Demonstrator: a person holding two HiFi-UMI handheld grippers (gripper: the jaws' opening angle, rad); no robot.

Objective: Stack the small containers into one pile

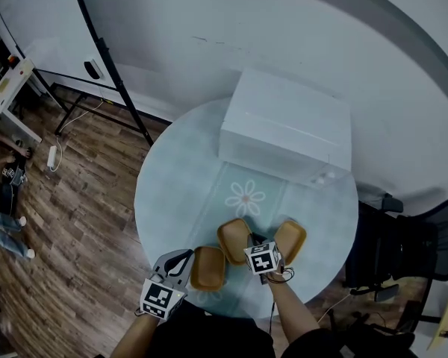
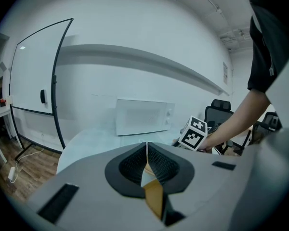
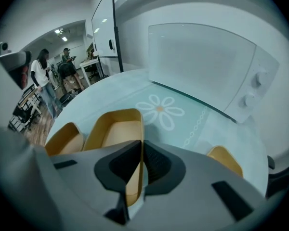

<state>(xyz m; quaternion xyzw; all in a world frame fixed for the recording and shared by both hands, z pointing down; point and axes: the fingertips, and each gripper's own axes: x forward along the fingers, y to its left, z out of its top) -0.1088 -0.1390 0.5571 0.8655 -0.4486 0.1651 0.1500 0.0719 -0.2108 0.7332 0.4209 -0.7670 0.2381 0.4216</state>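
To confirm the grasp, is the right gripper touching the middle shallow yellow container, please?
Touching: the right gripper view shows the right gripper shut on the wall of that yellow container.

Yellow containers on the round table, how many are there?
3. Left container, held by the left gripper; middle container, held by the right gripper; right container, free. None look hidden.

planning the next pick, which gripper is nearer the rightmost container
Right. The right gripper is just left of the rightmost container; the left gripper is at the leftmost container.
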